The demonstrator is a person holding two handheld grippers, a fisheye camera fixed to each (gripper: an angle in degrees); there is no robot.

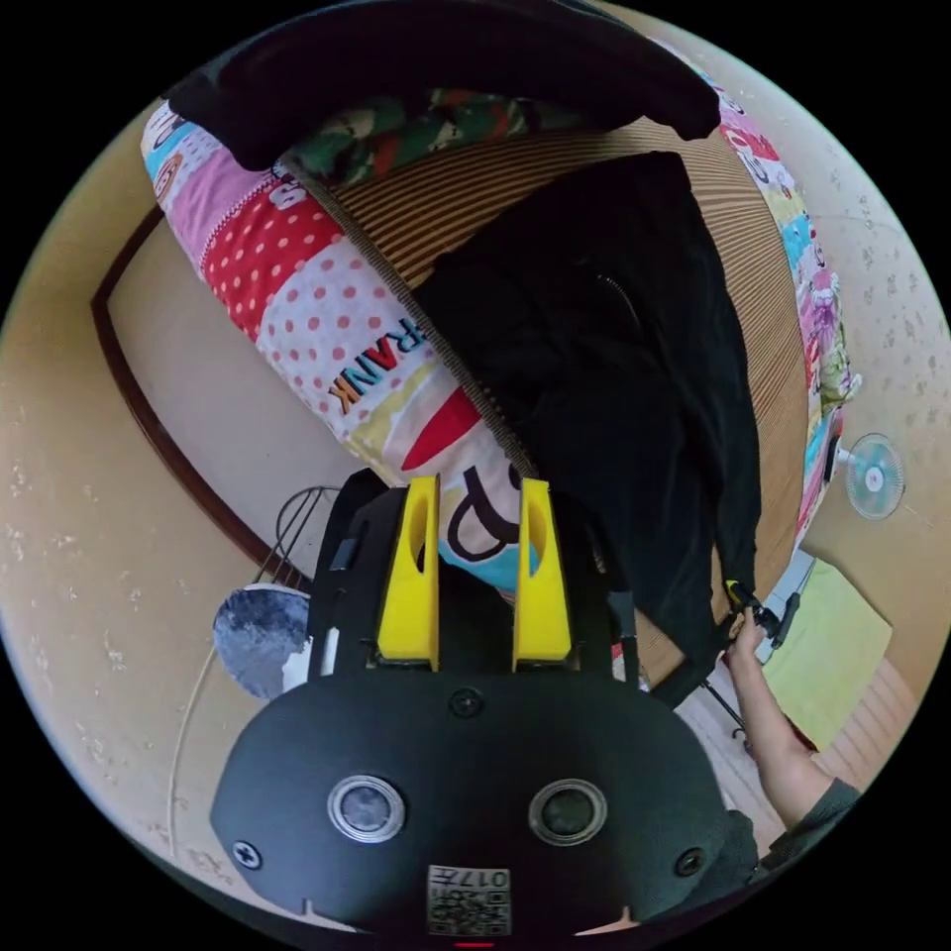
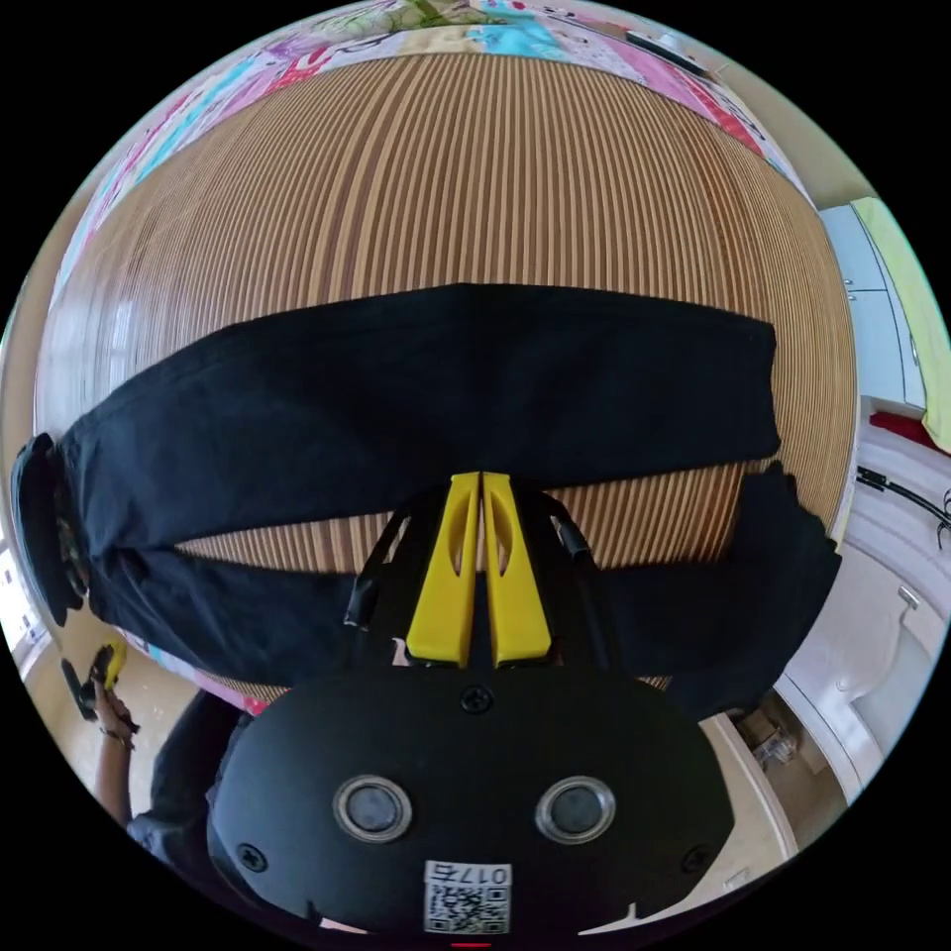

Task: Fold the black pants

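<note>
Here one pair of black pants (image 2: 416, 386) lies flat (two legs); right tongs (image 2: 480, 485) closed, seemingly pinching its edge, left tongs (image 1: 478, 495) gaping, empty.

Black pants (image 2: 416, 396) lie across the striped mat (image 2: 446, 168), right gripper (image 2: 481, 485) jaws together.

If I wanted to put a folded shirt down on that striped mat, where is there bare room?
The widest bare stretch of the striped mat lies beyond the black pants, up to the patchwork quilt bordering it. A thin strip shows between the two pant legs. Nearer the right tongs it is crowded: the pants span nearly the whole mat, one end hanging over the edge.
</note>
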